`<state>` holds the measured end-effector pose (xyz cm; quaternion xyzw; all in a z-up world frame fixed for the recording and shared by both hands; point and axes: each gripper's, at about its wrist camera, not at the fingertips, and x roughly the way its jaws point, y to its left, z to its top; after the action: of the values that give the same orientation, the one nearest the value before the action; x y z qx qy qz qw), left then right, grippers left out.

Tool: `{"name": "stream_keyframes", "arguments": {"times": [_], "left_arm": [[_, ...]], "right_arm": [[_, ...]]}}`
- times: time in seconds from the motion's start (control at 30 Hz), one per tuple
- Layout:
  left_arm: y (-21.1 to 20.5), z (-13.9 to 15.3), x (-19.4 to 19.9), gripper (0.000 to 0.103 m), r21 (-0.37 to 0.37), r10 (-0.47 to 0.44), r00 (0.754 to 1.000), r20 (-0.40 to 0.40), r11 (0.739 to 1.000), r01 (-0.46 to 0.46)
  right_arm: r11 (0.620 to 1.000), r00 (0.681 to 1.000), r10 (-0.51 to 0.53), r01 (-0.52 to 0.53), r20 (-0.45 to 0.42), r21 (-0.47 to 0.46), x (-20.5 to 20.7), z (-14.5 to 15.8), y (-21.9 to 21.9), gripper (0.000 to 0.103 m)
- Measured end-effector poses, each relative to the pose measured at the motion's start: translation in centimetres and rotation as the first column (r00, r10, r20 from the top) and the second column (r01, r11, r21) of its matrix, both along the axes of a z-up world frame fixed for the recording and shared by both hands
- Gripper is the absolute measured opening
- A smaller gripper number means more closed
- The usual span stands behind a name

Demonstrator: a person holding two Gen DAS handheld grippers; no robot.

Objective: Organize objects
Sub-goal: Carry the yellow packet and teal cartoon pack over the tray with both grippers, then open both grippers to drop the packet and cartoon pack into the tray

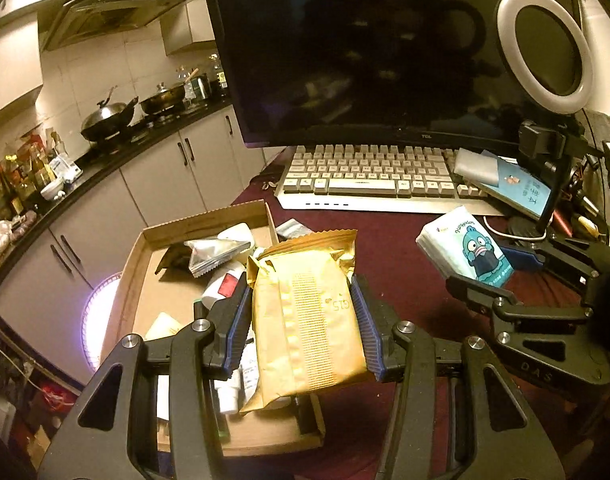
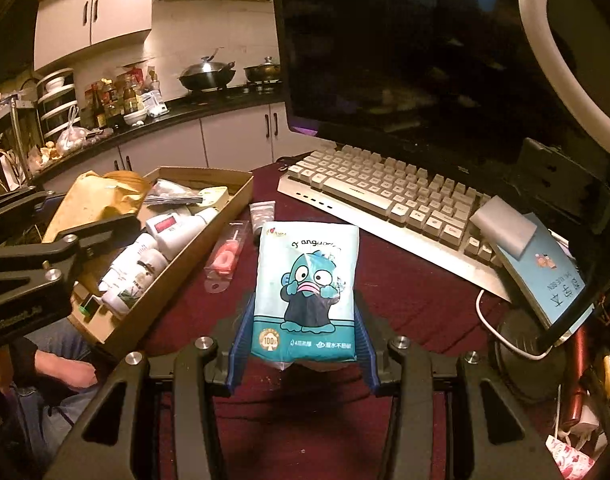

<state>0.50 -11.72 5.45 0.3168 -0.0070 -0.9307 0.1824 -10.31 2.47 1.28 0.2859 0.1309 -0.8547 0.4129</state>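
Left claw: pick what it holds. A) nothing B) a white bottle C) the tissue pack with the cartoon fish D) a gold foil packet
D: the left claw has both blue pads pressed against the sides of the gold foil packet, above the cardboard box.

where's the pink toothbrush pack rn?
Right wrist view, left of centre: the pink toothbrush pack lies on the dark red tablecloth, between the cardboard box and the tissue pack.
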Motion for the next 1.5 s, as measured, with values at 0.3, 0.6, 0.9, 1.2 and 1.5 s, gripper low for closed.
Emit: {"name": "stream_keyframes", "arguments": {"times": [0.3,0.6,0.9,1.2,1.5], "left_arm": [[-9.9,3.4,3.2,0.047,0.183,0.130,0.990,-0.047,0.976,-0.119],[-17.8,0.5,4.4,0.047,0.261,0.321,0.946,0.033,0.911,-0.318],[-20.0,-2.6,3.1,0.047,0.316,0.306,0.944,0.123,0.890,-0.330],[-20.8,-4.1,2.7,0.048,0.365,0.284,0.943,0.175,0.871,-0.330],[-21.0,-4.9,0.5,0.048,0.343,0.269,0.944,0.190,0.883,-0.321]], "right_arm": [[0.998,0.996,0.054,-0.051,0.077,-0.037,0.5,0.2,-0.3,0.045],[0.982,0.972,0.190,-0.186,0.140,-0.038,1.2,2.9,-3.1,0.045],[0.885,0.783,0.458,-0.448,0.421,-0.128,0.2,3.3,-13.3,0.045],[0.893,0.641,0.419,-0.420,0.643,-0.164,-3.8,-0.2,-25.6,0.046],[0.929,0.870,0.273,-0.349,0.410,0.123,-4.5,-2.1,-29.7,0.046]]}}
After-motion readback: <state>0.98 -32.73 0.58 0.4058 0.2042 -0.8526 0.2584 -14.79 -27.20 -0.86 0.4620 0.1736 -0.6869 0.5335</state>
